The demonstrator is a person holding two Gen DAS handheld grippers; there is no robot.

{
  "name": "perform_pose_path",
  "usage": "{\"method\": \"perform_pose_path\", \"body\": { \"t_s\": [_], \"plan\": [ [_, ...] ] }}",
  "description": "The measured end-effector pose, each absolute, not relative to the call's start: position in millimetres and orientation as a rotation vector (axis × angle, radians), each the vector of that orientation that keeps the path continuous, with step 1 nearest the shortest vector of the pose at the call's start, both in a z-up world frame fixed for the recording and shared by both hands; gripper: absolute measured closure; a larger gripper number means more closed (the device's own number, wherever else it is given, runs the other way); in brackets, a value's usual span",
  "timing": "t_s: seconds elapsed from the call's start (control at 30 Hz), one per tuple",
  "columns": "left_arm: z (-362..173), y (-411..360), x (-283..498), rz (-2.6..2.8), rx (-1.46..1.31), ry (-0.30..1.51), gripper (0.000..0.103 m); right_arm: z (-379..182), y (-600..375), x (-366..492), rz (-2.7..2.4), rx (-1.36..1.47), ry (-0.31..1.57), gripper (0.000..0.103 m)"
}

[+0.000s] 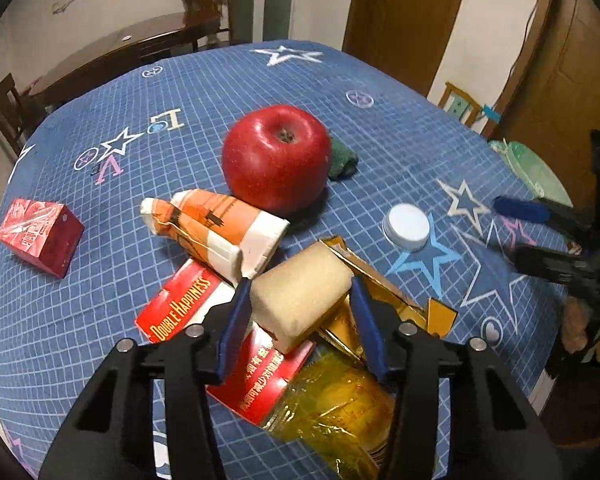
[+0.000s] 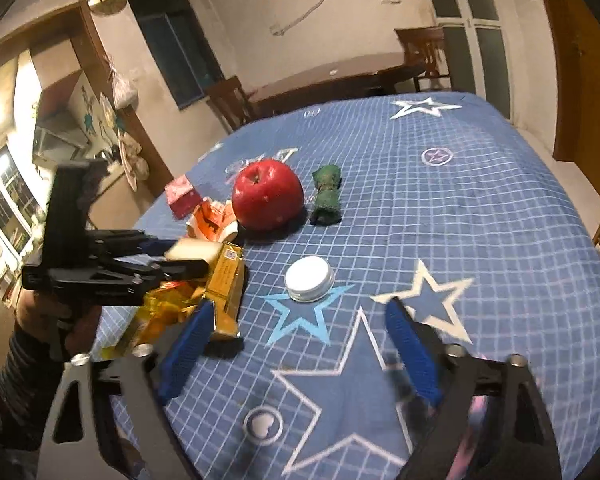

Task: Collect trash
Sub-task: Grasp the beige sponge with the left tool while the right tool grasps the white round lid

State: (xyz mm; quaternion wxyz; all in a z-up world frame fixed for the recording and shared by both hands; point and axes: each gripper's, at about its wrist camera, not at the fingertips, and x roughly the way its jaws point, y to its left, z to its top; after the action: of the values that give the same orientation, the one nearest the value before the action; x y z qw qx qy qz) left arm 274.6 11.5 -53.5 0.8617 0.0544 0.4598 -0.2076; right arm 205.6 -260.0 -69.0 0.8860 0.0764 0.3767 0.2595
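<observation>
Two blue pads of the left gripper [image 1: 300, 316] clamp the tan sponge block [image 1: 300, 296] above the near wrappers, seemingly light, squashy, best held mid-sides, while the right gripper [image 2: 300, 364] gapes empty.

The left hand-held gripper [image 1: 300, 312] hides the near end of the tan sponge block [image 1: 300, 300] and part of the red Double Happiness pack [image 1: 176, 308] under it. The yellow crinkly wrapper [image 1: 340, 408] runs off the bottom edge. The apple [image 1: 276, 156] hides most of the green cloth [image 1: 342, 160]. In the right wrist view, the right hand-held gripper [image 2: 300, 328] looks blurry, and the red box [image 2: 182, 196] is too small to read.
</observation>
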Motion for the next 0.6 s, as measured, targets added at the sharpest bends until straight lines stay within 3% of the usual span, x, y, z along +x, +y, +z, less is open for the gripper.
{"method": "perform_pose_path", "body": {
  "t_s": [0.1,0.4,0.6],
  "plan": [
    [-48.7,17.7,272.9,-0.424,0.088,0.941,0.06,-76.2,-245.6,221.7,0.533,0.104,0.82,0.043],
    [-40.2,35.8,265.7,-0.394,0.037,0.897,0.061,-95.6,-211.8,249.8,0.511,-0.011,0.876,0.048],
    [-42.1,39.9,261.0,-0.381,0.028,0.884,0.062,-101.7,-201.5,259.1,0.484,-0.06,0.889,0.061]
  ]
}}
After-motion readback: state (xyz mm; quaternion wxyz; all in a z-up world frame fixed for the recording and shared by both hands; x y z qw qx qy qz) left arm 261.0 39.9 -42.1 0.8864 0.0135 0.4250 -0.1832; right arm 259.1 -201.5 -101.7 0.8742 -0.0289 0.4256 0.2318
